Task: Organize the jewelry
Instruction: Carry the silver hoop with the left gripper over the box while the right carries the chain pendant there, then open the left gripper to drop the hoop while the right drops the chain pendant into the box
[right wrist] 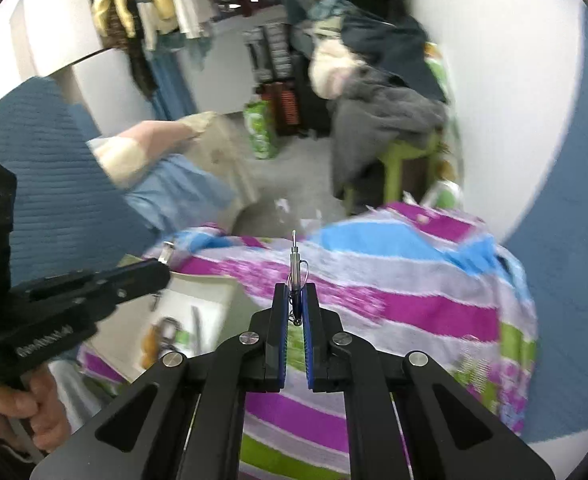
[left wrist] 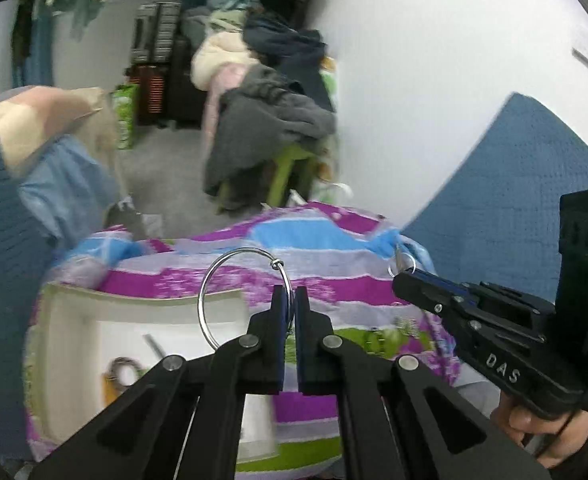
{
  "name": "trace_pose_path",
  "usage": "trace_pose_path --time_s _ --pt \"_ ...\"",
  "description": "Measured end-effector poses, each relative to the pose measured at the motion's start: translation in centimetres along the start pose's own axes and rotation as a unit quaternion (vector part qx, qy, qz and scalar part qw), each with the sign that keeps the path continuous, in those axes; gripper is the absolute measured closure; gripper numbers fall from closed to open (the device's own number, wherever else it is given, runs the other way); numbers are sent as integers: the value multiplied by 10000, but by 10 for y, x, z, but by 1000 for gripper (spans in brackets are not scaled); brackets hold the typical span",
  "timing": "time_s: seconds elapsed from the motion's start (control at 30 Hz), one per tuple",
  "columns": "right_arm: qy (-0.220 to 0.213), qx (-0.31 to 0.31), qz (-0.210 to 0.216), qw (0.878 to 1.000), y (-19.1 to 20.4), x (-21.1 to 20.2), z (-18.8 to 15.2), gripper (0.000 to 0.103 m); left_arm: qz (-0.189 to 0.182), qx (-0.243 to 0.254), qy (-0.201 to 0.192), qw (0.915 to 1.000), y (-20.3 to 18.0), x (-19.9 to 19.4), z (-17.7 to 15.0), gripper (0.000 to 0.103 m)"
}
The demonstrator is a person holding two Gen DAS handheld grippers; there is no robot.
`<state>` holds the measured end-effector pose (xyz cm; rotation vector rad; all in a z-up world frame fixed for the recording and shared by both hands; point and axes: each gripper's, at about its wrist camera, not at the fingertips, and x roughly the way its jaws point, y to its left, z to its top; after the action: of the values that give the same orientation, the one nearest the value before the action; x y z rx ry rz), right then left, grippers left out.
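Observation:
In the left wrist view my left gripper [left wrist: 290,293] is shut on the right side of a large silver hoop [left wrist: 200,300], which stands upright above the striped cloth [left wrist: 333,248]. My right gripper [left wrist: 401,276] comes in from the right, shut on a small silver piece [left wrist: 401,265]. The right wrist view shows that gripper [right wrist: 295,289] pinching the small silver piece [right wrist: 294,258], whose thin pin points away from me. The left gripper [right wrist: 162,269] is at the left edge with a bit of silver hoop [right wrist: 166,252] at its tip. Both are lifted above a white tray [left wrist: 66,320] [right wrist: 206,284].
The tray holds a ring-shaped piece [right wrist: 168,330] and other small items. A purple, blue and green striped cloth covers the table [right wrist: 413,312]. Beyond it are a green stool piled with dark clothes [right wrist: 389,120], blue and beige fabric [right wrist: 174,184], and white and blue walls. A hand [left wrist: 533,424] grips the right handle.

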<state>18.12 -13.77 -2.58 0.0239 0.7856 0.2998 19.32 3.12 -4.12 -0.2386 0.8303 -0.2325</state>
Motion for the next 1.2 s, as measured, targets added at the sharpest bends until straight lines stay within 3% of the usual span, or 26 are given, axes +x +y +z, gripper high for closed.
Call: trace_pose_path --time_s 0.2,0.43,0.6,0.8,0.87,0.9,0.93,1.0,1.03,1.07,1.2 --pt "181 -316 456 9983 63 29 2 98 341 -422 64 9985 57 -13 -21 101" --pt "719 -551 710 9934 103 73 -30 98 655 -827 476 9933 112 11 -65 101" --pt "1138 -595 717 9891 112 100 -60 98 674 -1053 728 9895 127 29 -88 101" --pt "1206 -576 784 9879 108 103 -67 97 679 -1016 608 9906 126 24 -89 99" --pt "1137 -540 866 9883 105 99 -61 93 659 -961 504 9919 120 18 -85 97" --pt "1107 -550 880 9884 105 97 -59 84 640 -955 465 9923 116 14 -81 95" --pt "1035 -564 896 9890 104 93 -55 77 617 -925 394 9930 113 10 -78 92" --pt "912 -589 989 9892 103 84 -50 77 686 -881 271 9934 106 3 -71 71" --pt "878 -605 1007 9892 102 81 -47 77 708 -877 207 9934 103 0 -67 48" --pt "825 -604 1017 9895 100 77 -44 77 701 -863 117 9937 99 -4 -64 39" --pt "517 -586 1032 9916 89 56 -32 77 592 -700 -66 9958 77 -11 -51 40"
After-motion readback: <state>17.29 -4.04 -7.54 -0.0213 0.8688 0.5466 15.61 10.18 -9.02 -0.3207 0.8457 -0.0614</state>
